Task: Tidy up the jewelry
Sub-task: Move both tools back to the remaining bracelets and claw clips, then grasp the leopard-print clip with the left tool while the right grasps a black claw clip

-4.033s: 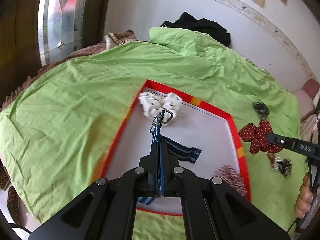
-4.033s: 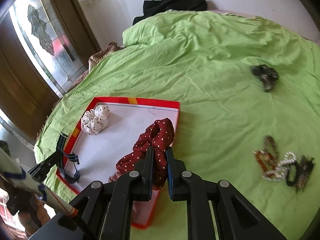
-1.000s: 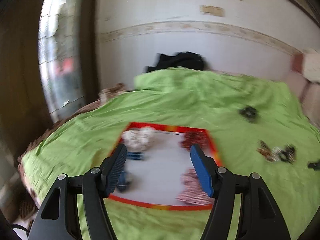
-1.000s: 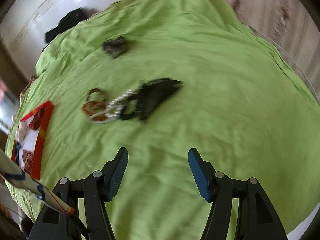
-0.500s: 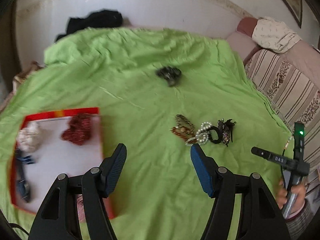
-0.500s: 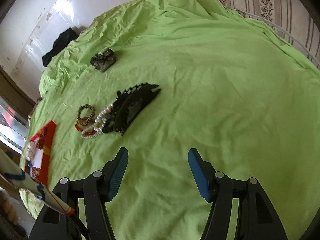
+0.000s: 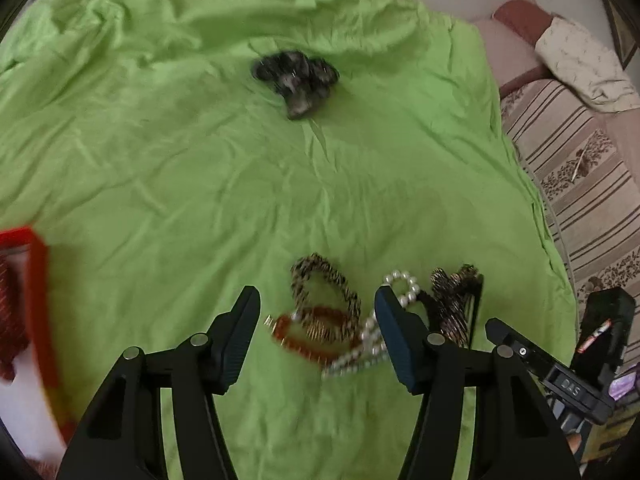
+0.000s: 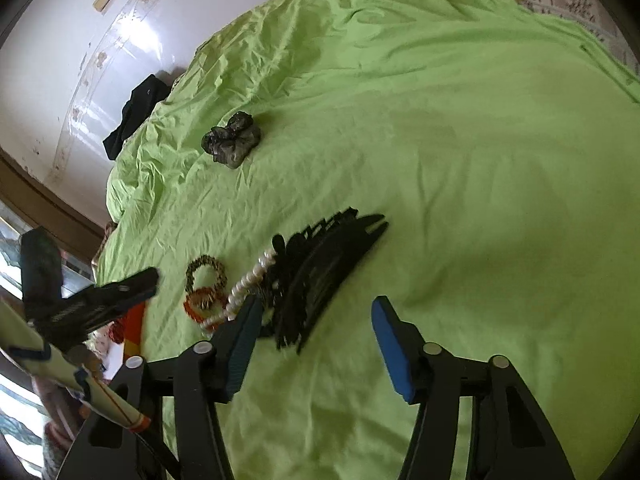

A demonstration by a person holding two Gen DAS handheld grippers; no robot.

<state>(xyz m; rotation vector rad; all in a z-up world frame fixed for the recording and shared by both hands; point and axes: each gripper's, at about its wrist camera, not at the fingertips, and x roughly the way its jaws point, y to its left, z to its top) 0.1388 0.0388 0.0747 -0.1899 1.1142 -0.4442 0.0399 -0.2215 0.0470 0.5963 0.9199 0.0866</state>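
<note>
Both your grippers have left the red tray (image 7: 38, 300) for the bracelet pile (image 7: 320, 320); empty jaws, half-wide, are closing. Tangled strands may lift together.

on the green sheet (image 7: 200, 184) lie 2 bangles: 1 brown patterned bangle (image 7: 324, 284) and 1 orange bangle (image 7: 308, 334). there is 1 pearl bracelet (image 7: 402, 286), 1 black hair comb (image 8: 320, 276) and 1 dark scrunchie (image 7: 296, 74). 1 red tray (image 7: 38, 292) shows at the left edge, with 1 red dotted scrunchie (image 7: 10, 312) in it.
</note>
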